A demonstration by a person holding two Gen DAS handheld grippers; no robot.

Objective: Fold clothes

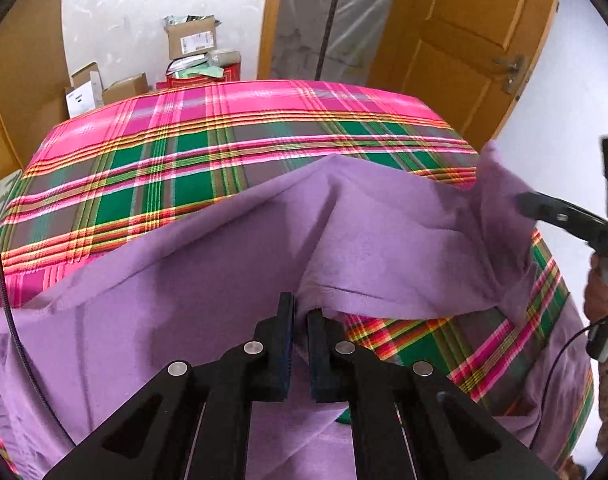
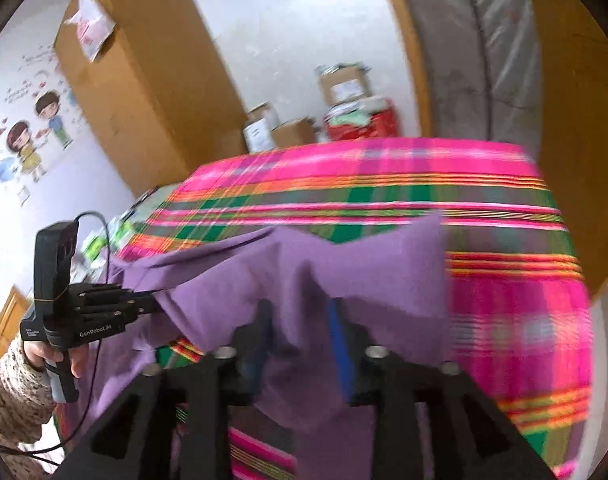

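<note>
The left gripper (image 1: pixel 300 316) is pinched tight on a fold of the purple cloth (image 1: pixel 224 248), which lies rumpled across the plaid-covered surface (image 1: pixel 224 136). At the right edge, the right gripper (image 1: pixel 521 204) reaches the cloth's raised corner. Cardboard boxes (image 1: pixel 192 38) stand behind.

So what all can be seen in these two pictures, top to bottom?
purple garment: one, lilac, spread and partly lifted over the near side of the table
plaid cloth: one, pink, green and orange, covering the table
cardboard boxes: several, brown, stacked by the far wall
red bag: one, under the top box
door: one, orange-brown wood, right of the table
large carton: one, brown, upright against the left wall
cartoon wall sticker: one, two children, left wall
left gripper: black, shut on the purple garment
right gripper: black, jaws apart, garment between them
hand: one, in a knitted sleeve, holding the left gripper
</note>
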